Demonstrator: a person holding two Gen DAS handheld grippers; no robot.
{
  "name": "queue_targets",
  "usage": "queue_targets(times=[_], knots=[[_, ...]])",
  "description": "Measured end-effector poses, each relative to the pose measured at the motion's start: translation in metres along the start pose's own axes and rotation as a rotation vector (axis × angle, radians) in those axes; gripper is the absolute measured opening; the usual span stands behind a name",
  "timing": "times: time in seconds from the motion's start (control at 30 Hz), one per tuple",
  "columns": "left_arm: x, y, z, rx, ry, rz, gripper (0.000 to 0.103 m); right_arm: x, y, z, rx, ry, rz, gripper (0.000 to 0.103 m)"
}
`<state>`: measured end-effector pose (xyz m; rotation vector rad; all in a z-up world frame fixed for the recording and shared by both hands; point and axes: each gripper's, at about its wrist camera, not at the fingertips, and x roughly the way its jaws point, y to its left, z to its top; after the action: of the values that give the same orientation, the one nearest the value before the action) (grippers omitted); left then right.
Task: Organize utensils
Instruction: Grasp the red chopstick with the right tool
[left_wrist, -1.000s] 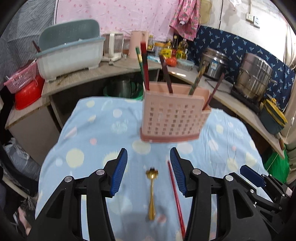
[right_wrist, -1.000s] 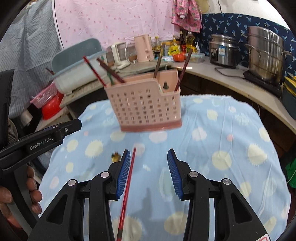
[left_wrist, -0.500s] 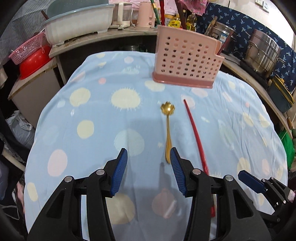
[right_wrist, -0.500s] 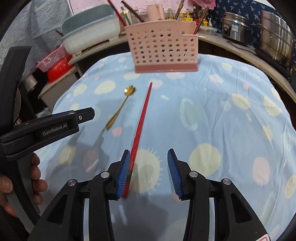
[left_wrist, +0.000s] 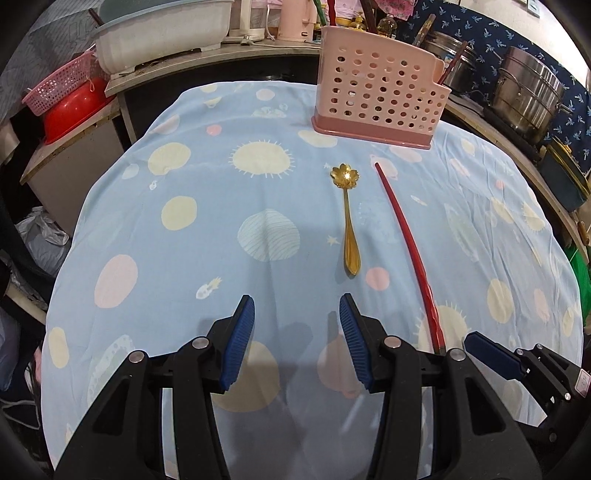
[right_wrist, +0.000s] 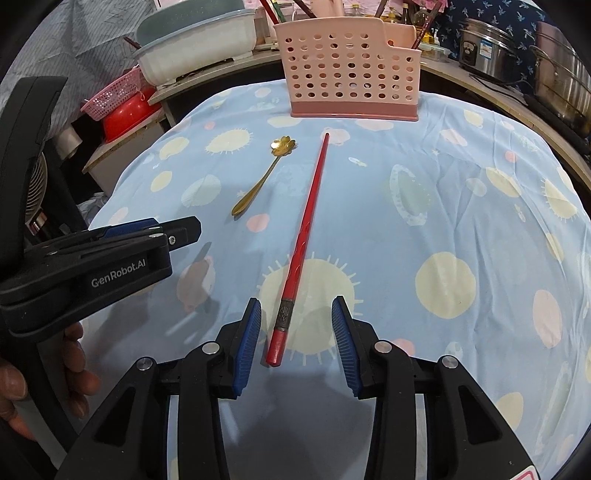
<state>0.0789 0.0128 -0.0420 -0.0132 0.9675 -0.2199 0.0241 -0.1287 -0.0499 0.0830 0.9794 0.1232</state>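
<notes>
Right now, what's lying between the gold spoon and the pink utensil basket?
Nothing: in the left wrist view only bare dotted cloth separates the gold spoon from the pink utensil basket.

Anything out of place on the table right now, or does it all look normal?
Two utensils lie loose on the tablecloth instead of standing in the pink holder: a gold spoon and a single red chopstick, apart, both in front of the holder. The chopstick's near end sits between the open right gripper.
</notes>
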Motion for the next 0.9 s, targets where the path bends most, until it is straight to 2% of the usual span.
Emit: queue_targets(times=[0.4, 0.67, 0.9], knots=[[0.003, -0.006, 0.000, 0.012, 0.012, -0.008, 0.046, 0.005, -0.002, -0.003, -0.014, 0.002, -0.028, 0.008], [0.003, -0.008, 0.004, 0.009, 0.015, -0.022, 0.046, 0.002, -0.015, -0.003, 0.026, -0.009, -0.034, 0.007], [0.013, -0.015, 0.014, -0.001, 0.029, -0.067, 0.046, 0.001, -0.037, 0.001, 0.093, -0.015, -0.049, 0.007]])
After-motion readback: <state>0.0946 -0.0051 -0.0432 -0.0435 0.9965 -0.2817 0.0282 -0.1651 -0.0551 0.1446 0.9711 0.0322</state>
